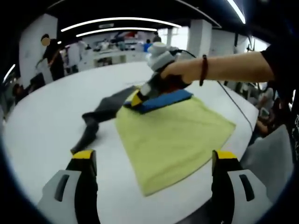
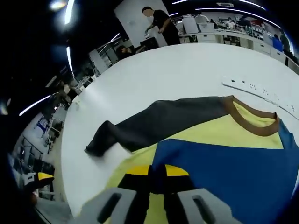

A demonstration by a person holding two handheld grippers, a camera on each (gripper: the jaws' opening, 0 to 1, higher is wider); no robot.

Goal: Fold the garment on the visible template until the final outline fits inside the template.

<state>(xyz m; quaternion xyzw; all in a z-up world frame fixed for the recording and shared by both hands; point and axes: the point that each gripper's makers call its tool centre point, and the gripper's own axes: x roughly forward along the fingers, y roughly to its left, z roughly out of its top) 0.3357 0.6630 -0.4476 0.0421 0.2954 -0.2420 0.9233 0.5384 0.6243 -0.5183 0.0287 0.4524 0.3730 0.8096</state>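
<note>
Mid-fold: garment (image 1: 173, 135) lies on the white table (image 1: 42, 126). Your right gripper (image 2: 156, 175) is pinched onto its fabric; left gripper (image 1: 154, 161) hangs wide, holding nothing. Next, I'd guess, fold the grey sleeve (image 2: 154, 123) inward.

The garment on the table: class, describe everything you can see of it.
The garment is a soft knit top, mostly yellow, with a blue panel, a brown collar and a dark grey sleeve stretched out sideways. It lies partly folded on the white table. The right gripper, held by a hand, is shut on its fabric at the blue part.
</note>
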